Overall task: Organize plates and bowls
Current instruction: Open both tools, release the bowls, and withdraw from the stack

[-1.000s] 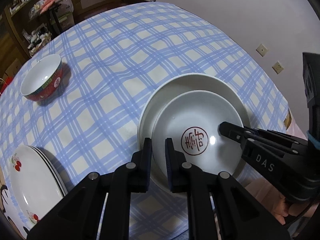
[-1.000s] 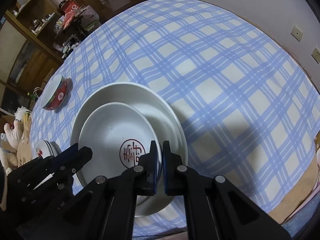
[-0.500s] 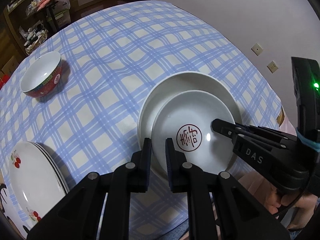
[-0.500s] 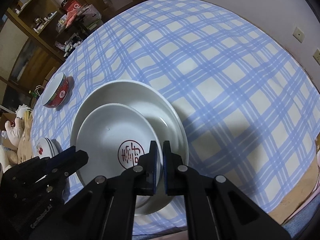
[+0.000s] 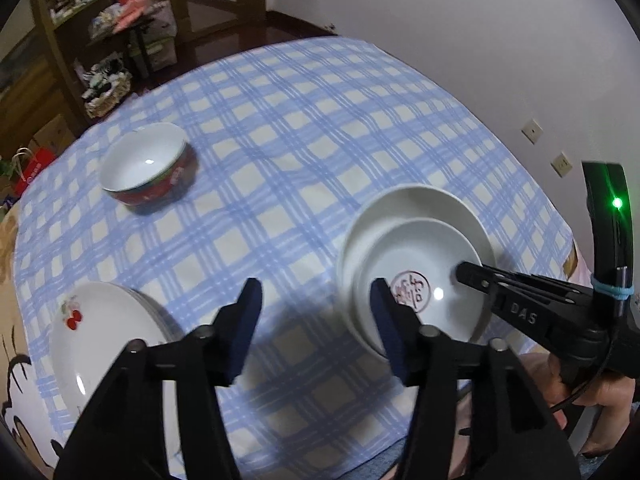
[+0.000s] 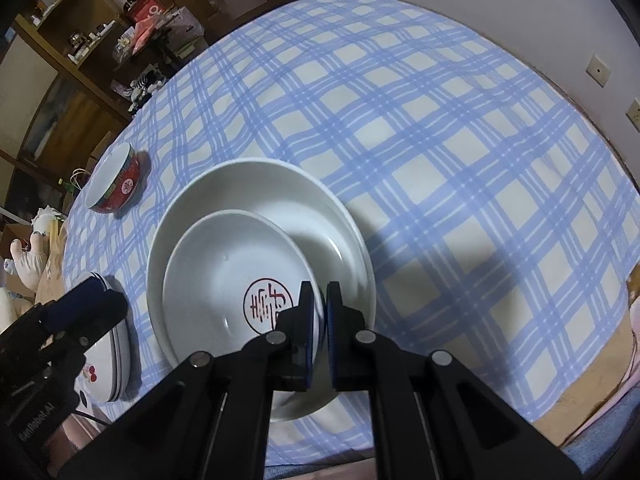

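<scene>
Right gripper is pinching the small plate's rim; left gripper is opening, jaws empty. Glazed china: rigid, slippery, breakable.

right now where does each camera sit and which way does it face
Left wrist: on the left gripper, facing down at the blue checked tablecloth; its fingers are opening, nothing between them; the right gripper and a hand show.
Right wrist: on the right gripper, fingers shut on the small white plate with a red seal; the left gripper shows.
Shared: that plate in the larger white dish, the red bowl, the cherry-print plates.
</scene>
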{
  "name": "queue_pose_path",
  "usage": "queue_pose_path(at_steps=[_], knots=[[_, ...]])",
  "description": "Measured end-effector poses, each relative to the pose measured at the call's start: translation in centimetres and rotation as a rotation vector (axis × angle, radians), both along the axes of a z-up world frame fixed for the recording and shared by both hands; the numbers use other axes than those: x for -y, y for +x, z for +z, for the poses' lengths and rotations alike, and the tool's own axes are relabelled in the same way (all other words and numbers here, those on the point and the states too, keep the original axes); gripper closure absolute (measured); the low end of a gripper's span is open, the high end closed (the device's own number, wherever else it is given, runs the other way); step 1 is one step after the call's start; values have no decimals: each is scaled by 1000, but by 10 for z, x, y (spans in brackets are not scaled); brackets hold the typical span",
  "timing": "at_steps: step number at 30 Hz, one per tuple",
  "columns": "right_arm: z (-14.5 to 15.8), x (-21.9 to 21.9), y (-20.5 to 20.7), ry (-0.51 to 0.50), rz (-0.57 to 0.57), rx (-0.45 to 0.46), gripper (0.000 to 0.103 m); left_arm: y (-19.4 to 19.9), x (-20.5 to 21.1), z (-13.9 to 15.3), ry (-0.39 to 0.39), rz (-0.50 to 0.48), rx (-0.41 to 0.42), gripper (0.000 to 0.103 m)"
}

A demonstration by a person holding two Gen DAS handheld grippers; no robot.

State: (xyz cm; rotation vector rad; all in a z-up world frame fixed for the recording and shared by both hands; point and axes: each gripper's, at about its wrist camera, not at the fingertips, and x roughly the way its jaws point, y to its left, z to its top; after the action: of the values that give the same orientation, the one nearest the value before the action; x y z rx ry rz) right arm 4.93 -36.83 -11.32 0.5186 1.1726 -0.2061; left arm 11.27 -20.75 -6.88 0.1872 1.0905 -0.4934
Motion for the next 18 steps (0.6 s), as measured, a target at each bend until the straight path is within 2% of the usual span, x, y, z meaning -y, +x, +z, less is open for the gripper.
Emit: queue_pose_path(at_steps=[1,3,5,7,8,10,12,14,17,18], knots=[[1,0,-1,0,-1,0,96,1,-5,3,-3,9,6,43],[3,-1,-2,-6,7,-3,96,2,-12,6,-10,20,6,30],[5,-2,-2,-12,18,-3,90,3,-19,10,-9,37,19,24],[9,-5,-3,-18,26,5,80,4,-26,13,-5,50,32,23],[12,-6,-5,-32,26,7,66,5,-30,15,1,56,37,23],[20,-7,-8,-40,18,41,58,6,-37,19,7,67,47,22],[28,-7,-10,-46,13,53,54,8,-47,23,10,83,55,22],[35,-6,-10,-65,11,63,40,11,-56,26,8,104,61,22],[48,-6,-10,-88,9,90,36,17,-74,32,4,135,72,21],[55,-7,-9,-88,15,108,31,21,-80,34,3,147,76,21]])
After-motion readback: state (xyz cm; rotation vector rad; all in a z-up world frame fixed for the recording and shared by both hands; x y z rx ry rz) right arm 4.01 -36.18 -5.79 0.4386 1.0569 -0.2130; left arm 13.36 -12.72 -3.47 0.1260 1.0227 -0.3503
